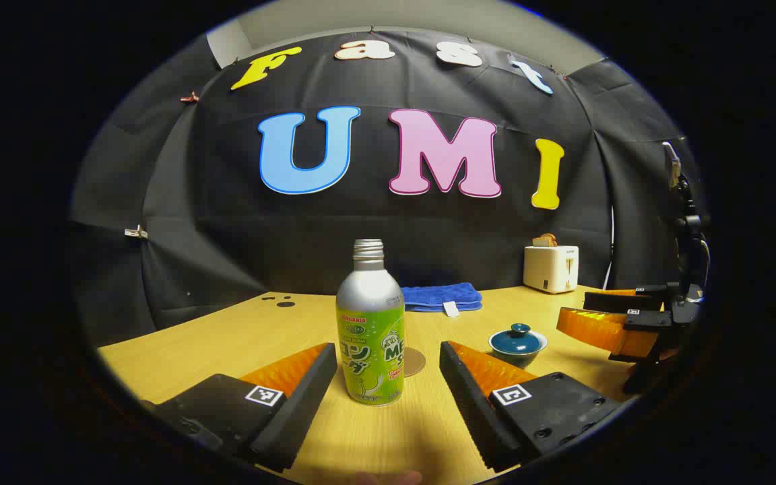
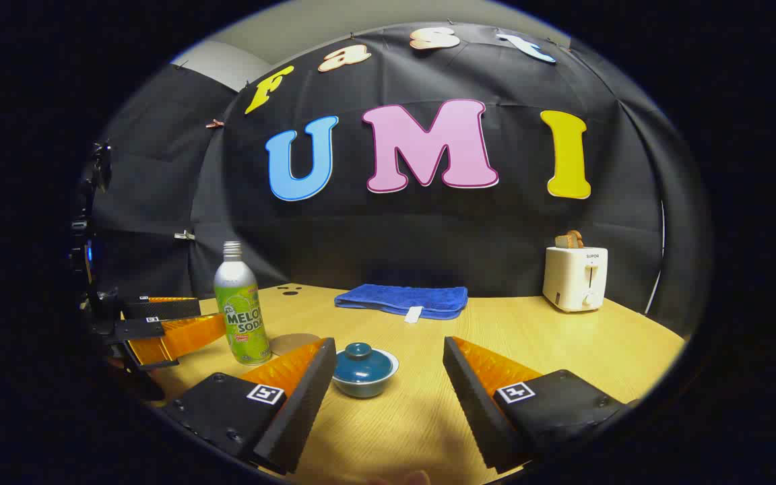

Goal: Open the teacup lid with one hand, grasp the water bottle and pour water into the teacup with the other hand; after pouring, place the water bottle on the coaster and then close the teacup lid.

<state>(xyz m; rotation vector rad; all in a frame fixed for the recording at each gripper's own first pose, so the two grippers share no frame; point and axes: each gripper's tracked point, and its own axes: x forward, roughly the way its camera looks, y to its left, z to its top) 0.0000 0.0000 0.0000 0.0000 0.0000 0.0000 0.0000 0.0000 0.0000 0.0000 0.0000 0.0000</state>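
- Left gripper view: black cloth wall fills the upper frame, with a pale room wall above it at the top.
- Wooden counter (image 1: 226,337) spans the lower half, bare and light-grained.
- Left gripper (image 1: 388,377) at bottom centre has its fingers spread wide, touching nothing; the water bottle (image 1: 370,330) stands upright between them, just beyond the tips, uncapped.
- Right gripper (image 2: 384,374) in the right gripper view is likewise spread apart and holds nothing.
- Blue towel (image 2: 401,300) lies folded at the counter's far edge, centre.
- White toaster (image 2: 575,277) stands at right.
- Teacup (image 2: 364,370), lid on, sits lower centre.
- Coaster (image 1: 415,362) lies just behind the bottle.
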